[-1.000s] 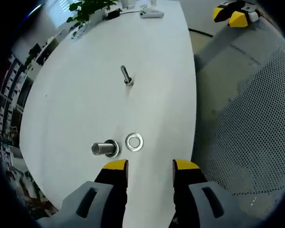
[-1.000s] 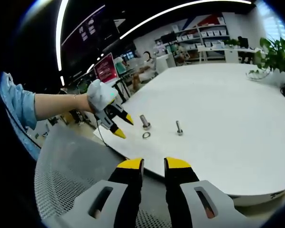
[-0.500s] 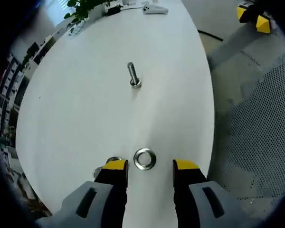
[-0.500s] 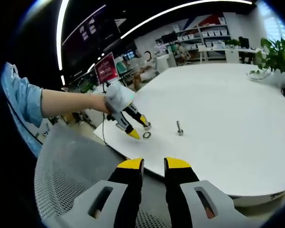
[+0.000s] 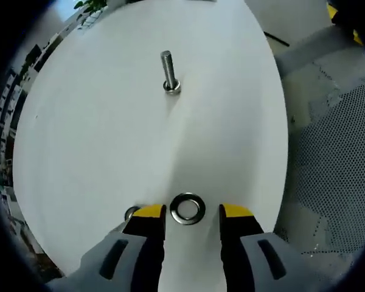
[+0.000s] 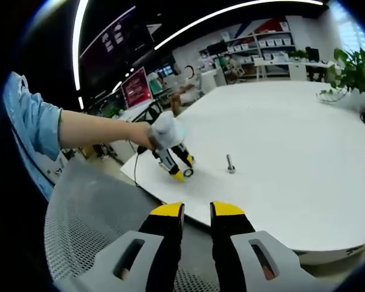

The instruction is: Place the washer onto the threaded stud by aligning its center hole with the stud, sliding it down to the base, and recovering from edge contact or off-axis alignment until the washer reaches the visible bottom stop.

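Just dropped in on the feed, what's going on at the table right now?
A person is lowering the open left gripper over the washer, which lies flat on the white table between the jaws, not yet gripped. A short bolt sits just beside the left jaw, and the upright threaded stud stands farther across the table with nothing on it. The right gripper waits off the table edge, over a mesh chair, holding nothing.

Your left gripper (image 5: pixel 191 213) has its fingers (image 5: pixel 149 213) spread either side of the washer (image 5: pixel 188 208). A thick bolt (image 5: pixel 132 213) crowds the left finger. Open counter (image 5: pixel 97 134) separates you from the upright stud (image 5: pixel 169 74).
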